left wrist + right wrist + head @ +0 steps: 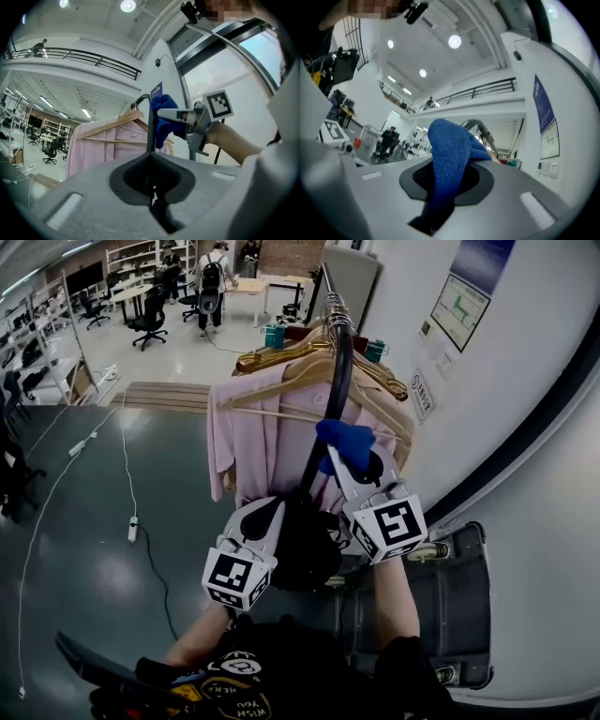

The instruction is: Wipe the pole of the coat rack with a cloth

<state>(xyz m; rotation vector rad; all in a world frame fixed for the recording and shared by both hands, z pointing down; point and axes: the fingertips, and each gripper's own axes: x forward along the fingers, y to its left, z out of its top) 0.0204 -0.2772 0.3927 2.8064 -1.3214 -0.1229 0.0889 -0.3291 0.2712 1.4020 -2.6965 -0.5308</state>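
The coat rack's dark pole (333,381) rises up the middle of the head view and curves at its top. My right gripper (354,465) is shut on a blue cloth (345,442) that is pressed against the pole just below the hangers. Lower down, my left gripper (279,512) is shut on the pole. In the left gripper view the pole (150,126) stands straight up from between the jaws, with the cloth (163,119) and the right gripper (165,114) against it higher up. The right gripper view is mostly filled by the cloth (447,164), with the pole's curved top (476,124) behind it.
A pink shirt (253,437) and several wooden hangers (309,367) hang from the rack's top. A dark suitcase (441,601) stands at the right by the white wall (506,427). A cable with a power strip (132,526) lies on the floor at the left.
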